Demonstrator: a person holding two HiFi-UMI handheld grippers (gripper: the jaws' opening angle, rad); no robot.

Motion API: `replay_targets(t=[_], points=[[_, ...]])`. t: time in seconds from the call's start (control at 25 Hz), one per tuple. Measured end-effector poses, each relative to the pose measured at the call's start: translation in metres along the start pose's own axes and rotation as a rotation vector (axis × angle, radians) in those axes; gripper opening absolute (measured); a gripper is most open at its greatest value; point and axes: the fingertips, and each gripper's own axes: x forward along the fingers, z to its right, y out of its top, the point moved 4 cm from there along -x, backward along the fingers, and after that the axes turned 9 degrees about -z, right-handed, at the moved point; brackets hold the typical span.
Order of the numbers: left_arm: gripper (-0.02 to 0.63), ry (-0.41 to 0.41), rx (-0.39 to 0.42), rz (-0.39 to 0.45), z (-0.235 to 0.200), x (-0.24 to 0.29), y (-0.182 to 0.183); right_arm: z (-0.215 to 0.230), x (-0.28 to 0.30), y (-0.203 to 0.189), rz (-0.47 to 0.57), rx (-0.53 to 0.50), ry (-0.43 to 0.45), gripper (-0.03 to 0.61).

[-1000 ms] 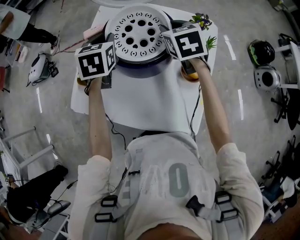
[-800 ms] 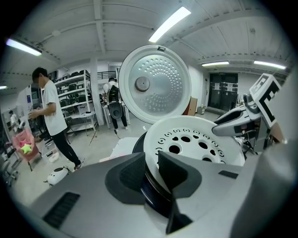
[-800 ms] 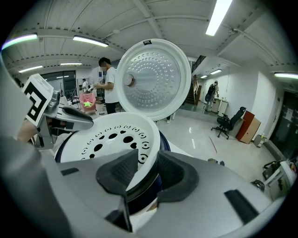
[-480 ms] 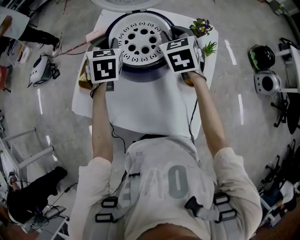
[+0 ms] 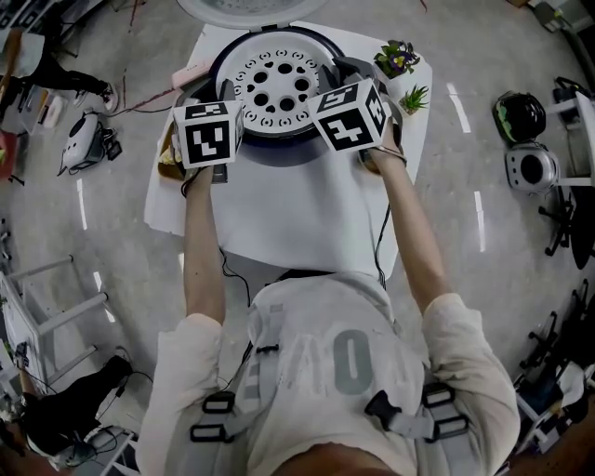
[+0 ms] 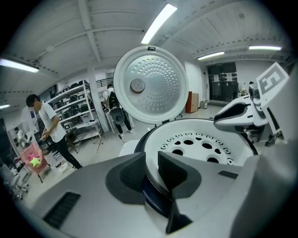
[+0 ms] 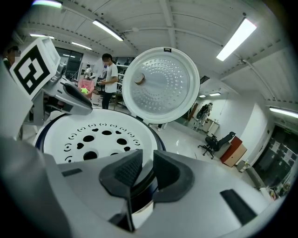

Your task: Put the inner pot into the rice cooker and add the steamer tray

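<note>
The white steamer tray [image 5: 277, 79] with round holes sits in the top of the dark blue rice cooker [image 5: 288, 149], whose lid [image 5: 244, 7] stands open behind it. The inner pot is hidden under the tray. My left gripper [image 5: 226, 91] is shut on the tray's left rim, which shows between its pads in the left gripper view [image 6: 151, 160]. My right gripper [image 5: 328, 80] grips the right rim [image 7: 148, 160]. Its jaws are closing, with the rim between them and the pads against it. Each gripper view shows the tray [image 6: 195, 144] [image 7: 98, 137] and the opposite gripper.
The cooker stands on a table with a white cloth [image 5: 297, 214]. Two small potted plants [image 5: 398, 56] [image 5: 416, 95] stand at its right corner and a pink item [image 5: 191, 70] lies at the left. A person [image 6: 46, 125] stands by shelves beyond the table. Cables lie on the floor.
Both grippers carried the tray away from the person and down into the cooker's opening. The right gripper has rolled, so its marker cube now sits tilted.
</note>
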Motion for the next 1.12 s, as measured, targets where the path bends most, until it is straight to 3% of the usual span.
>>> replay_targets(t=[0.24, 0.4, 0.6, 0.8, 0.96, 1.12], points=[[0.089, 0.021, 0.004, -0.013, 0.000, 0.001, 0.004, 0.003, -0.003, 0.003, 0.022, 0.011, 0.013, 0.077], [0.089, 0.042, 0.013, 0.026, -0.004, -0.011, 0.014, 0.010, -0.018, 0.015, 0.066, 0.036, -0.004, 0.077], [0.089, 0.061, -0.018, 0.168, -0.015, -0.056, 0.038, 0.009, -0.053, 0.040, 0.160, 0.052, -0.024, 0.077], [0.089, 0.067, -0.039, 0.286, -0.010, -0.116, 0.042, -0.009, -0.104, 0.057, 0.286, 0.076, 0.036, 0.075], [0.059, 0.074, -0.061, 0.397, -0.011, -0.160, 0.033, -0.034, -0.135, 0.067, 0.371, 0.062, 0.033, 0.041], [0.027, 0.108, -0.099, 0.451, -0.009, -0.192, 0.009, -0.060, -0.159, 0.060, 0.445, 0.051, 0.031, 0.008]])
